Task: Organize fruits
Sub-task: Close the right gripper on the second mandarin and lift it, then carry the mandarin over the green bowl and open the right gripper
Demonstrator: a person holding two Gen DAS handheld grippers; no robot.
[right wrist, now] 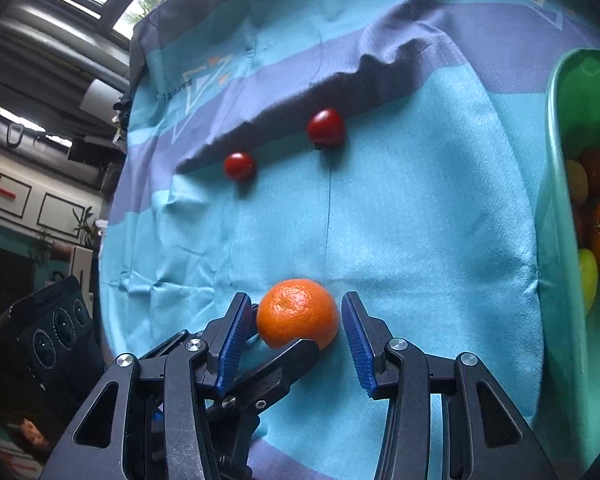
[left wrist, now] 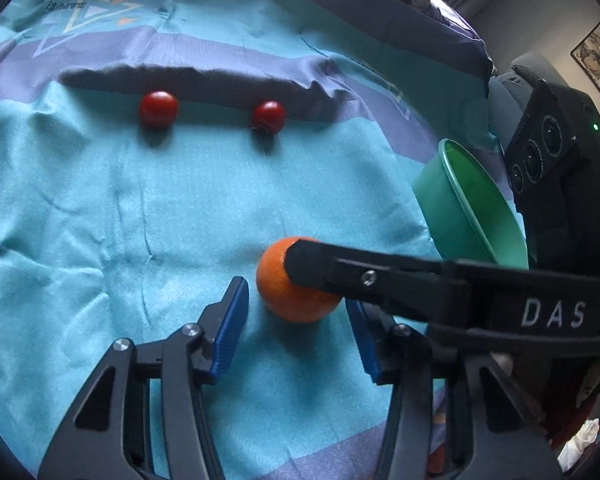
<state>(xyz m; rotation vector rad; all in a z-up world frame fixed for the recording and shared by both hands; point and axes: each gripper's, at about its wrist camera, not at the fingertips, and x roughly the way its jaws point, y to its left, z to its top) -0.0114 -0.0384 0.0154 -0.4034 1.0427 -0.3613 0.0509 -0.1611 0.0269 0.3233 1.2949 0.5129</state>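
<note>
Step in hand: picking the orange (right wrist: pixel 297 312) off the teal cloth (right wrist: pixel 420 220), near-centre, to go into the green bowl (right wrist: pixel 556 216) on the right, which already holds fruit. Both tools converge on it. Right tool (right wrist: pixel 296 320) brackets the orange, jaws part-open; left pad looks about touching, right pad shows a gap, so no grip yet. Left tool (left wrist: pixel 296 308) also part-open with the orange between its jaws, not clamped; a right-tool finger lies across the fruit in its view. Two cherry tomatoes (left wrist: pixel 159 109) (left wrist: pixel 268 117) wait on the far side. Next: one tool should close, the other should back off to avoid a clash.
</note>
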